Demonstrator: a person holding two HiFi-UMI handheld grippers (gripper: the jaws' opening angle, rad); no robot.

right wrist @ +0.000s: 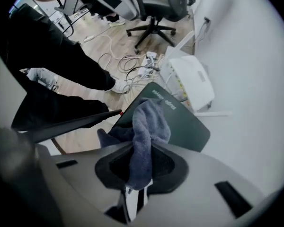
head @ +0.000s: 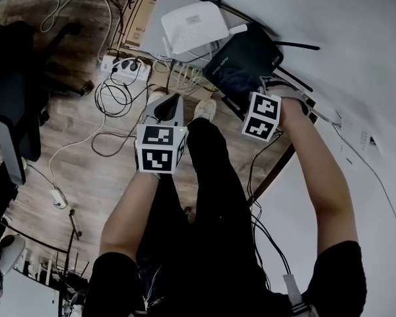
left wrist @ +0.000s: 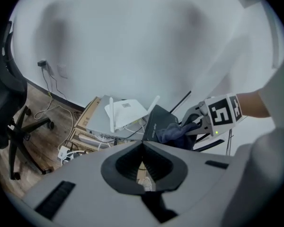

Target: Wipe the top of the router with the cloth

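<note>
Right gripper (right wrist: 141, 143) clenched on cloth (right wrist: 149, 122). Cloth blue-grey, bunched, free end lying on top of black router (right wrist: 184, 124) near its labelled edge. In head view router sits upper centre-right of frame, tilted, right gripper at its lower edge. Left gripper (left wrist: 143, 145): jaws closed together, nothing between them; frame centre in head view, over floor, apart from router. White router (head: 195, 25) just beside black one, upper centre. Power strip (head: 125, 68) with cables, upper left on wood floor.
</note>
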